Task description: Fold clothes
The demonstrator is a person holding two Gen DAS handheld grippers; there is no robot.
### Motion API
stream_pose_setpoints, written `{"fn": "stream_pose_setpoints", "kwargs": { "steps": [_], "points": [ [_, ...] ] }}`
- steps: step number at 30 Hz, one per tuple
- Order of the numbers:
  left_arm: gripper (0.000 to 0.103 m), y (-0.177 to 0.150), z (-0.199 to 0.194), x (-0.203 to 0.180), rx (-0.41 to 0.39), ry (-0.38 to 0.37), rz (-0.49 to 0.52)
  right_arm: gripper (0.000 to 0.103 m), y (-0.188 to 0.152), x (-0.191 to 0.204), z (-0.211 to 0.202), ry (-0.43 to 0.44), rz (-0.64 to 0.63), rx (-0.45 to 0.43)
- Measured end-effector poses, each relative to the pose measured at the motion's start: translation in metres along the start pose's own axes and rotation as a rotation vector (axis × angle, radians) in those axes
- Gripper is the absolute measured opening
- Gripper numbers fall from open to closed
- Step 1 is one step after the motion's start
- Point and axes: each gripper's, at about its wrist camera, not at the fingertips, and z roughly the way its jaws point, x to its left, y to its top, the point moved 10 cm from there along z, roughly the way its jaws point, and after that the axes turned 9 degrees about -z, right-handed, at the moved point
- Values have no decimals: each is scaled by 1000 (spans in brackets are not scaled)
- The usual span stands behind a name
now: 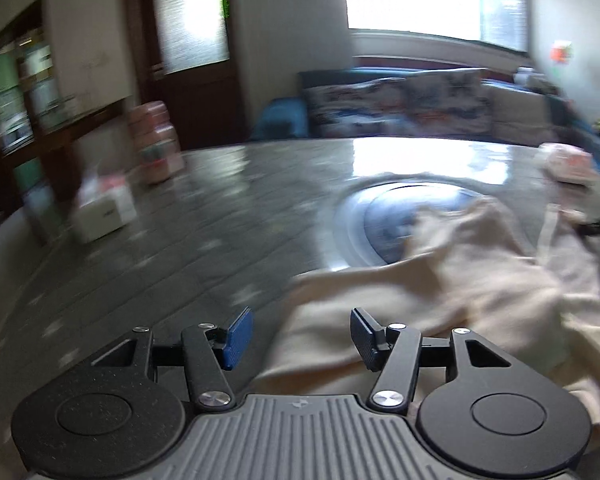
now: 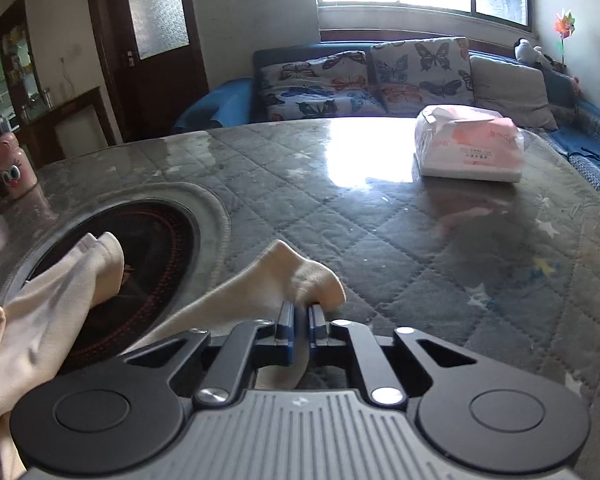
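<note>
A cream garment (image 1: 459, 280) lies crumpled on the glass-topped table (image 1: 220, 220), partly over the round burner. My left gripper (image 1: 301, 336) is open and empty, just above the garment's near-left edge. The left wrist view is motion-blurred. In the right wrist view my right gripper (image 2: 301, 330) is shut on a corner of the cream garment (image 2: 296, 276), which drapes down between the blue pads (image 2: 286, 330). More of the garment (image 2: 40, 312) hangs to the left over the burner.
A round black induction burner (image 2: 152, 248) is set into the table (image 2: 379, 240). A pink tissue pack (image 2: 469, 146) lies at the far right. A pink bottle (image 2: 14, 166) stands at the left edge. White boxes (image 1: 104, 212) sit at the far left. A sofa (image 2: 359, 80) stands behind.
</note>
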Motion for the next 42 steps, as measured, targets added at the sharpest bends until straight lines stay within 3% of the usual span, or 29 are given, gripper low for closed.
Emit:
{"fn": "stream_pose_setpoints", "kwargs": {
  "steps": [6, 12, 15, 16, 20, 23, 25, 27, 29, 30, 32, 34, 38, 40, 42],
  "points": [
    [58, 7, 21, -51, 5, -147, 106, 5, 6, -18, -26, -64, -49, -41],
    [54, -3, 39, -63, 12, -157, 155, 5, 7, -63, -65, -191, -52, -73],
    [26, -2, 42, -59, 15, -155, 133, 5, -2, -79, -71, -212, -31, -45],
    [12, -2, 44, -56, 24, -157, 112, 6, -5, -78, -70, -202, -31, -35],
    [3, 0, 44, -45, 32, -155, 43, 13, -18, -65, -63, -161, -38, -7],
    [5, 1, 36, -47, 4, -169, 69, 28, -25, -46, -52, -115, -34, 8],
    [9, 0, 29, -54, -22, -177, 126, 32, -27, -34, -46, -89, -34, 11],
    [19, -1, 26, -60, -33, -182, 161, 36, -27, -24, -41, -65, -33, 13],
    [50, -2, 26, -65, -39, -193, 177, 45, -27, -16, -38, -46, -29, 15],
    [55, -4, 26, -68, -40, -201, 186, 46, -26, -12, -36, -39, -26, 16],
    [56, -7, 27, -74, -35, -220, 207, 54, -26, -7, -34, -21, -17, 23],
    [55, -11, 31, -78, -24, -237, 215, 55, -27, -3, -31, -14, -8, 29],
    [15, -12, 39, -77, -14, -254, 190, 57, -29, -2, -25, -19, -3, 43],
    [8, -4, 37, -68, -35, -244, 142, 58, -31, -2, -23, -24, 1, 49],
    [6, 6, 31, -50, -68, -217, 77, 58, -31, -3, -23, -25, 3, 51]
  ]
}}
